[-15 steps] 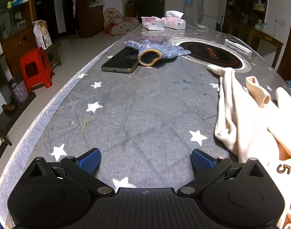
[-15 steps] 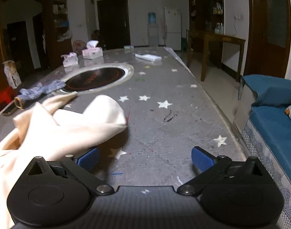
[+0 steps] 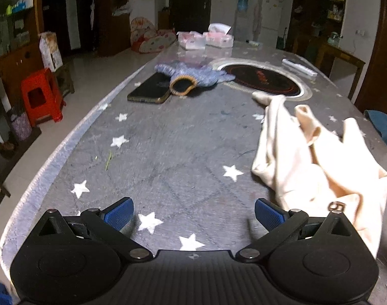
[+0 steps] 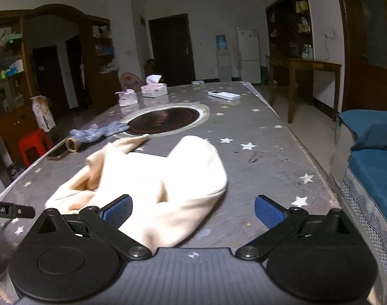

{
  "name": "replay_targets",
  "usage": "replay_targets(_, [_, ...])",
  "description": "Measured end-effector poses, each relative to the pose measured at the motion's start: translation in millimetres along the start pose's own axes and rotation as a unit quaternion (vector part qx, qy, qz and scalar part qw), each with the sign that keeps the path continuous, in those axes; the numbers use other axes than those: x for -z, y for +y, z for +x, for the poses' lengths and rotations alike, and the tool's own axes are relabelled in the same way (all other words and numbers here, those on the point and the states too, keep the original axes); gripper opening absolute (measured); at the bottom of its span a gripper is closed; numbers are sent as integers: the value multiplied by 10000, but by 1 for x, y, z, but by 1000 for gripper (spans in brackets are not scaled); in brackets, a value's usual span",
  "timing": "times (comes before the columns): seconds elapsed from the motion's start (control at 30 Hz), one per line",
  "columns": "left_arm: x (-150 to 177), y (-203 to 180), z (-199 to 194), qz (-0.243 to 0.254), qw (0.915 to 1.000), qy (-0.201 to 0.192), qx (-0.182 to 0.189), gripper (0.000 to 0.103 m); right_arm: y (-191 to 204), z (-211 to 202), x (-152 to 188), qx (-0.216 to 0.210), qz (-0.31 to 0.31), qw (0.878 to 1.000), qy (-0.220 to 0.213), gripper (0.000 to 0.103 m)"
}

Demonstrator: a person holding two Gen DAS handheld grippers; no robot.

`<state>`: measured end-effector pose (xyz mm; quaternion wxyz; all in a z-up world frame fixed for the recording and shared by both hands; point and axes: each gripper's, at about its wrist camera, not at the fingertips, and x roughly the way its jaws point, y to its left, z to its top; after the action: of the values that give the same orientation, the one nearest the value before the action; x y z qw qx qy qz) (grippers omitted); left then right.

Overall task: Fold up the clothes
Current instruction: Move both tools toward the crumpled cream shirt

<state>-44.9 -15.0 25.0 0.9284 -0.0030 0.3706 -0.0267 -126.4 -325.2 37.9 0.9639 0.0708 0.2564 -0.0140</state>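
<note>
A cream garment (image 3: 318,162) lies crumpled on the grey star-patterned table (image 3: 168,152), to the right in the left wrist view. It also shows in the right wrist view (image 4: 155,178), heaped in front and to the left. My left gripper (image 3: 193,214) is open and empty above bare table, the garment just beside its right finger. My right gripper (image 4: 193,212) is open and empty, raised above the table (image 4: 269,157), with the near end of the garment showing between its fingers and its left finger (image 4: 118,212) in front of the cloth.
A black phone (image 3: 150,91) and a blue knit glove (image 3: 193,76) lie at the far left. A round inset hob (image 3: 264,78) sits mid-table. Tissue boxes (image 3: 206,39) and a white remote (image 4: 223,95) are at the far end. A blue sofa (image 4: 371,167) stands right of the table.
Both grippers have lifted and drawn back a little. The right view now sits higher, with more of the garment showing between its fingers. The garment lies much as before.
</note>
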Motion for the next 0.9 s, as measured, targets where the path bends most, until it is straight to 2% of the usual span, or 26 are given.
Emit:
replay_targets(0.17, [5, -10, -16, 120, 9998, -155, 6, 103, 11, -7, 4, -163, -24, 9998, 103, 103])
replay_targets(0.5, [12, -20, -29, 162, 9997, -150, 79, 103, 27, -20, 14, -240, -154, 9994, 190, 103])
replay_targets(0.9, [21, -28, -44, 254, 9994, -168, 136, 103, 34, -37, 16, -251, -285, 9992, 88, 103])
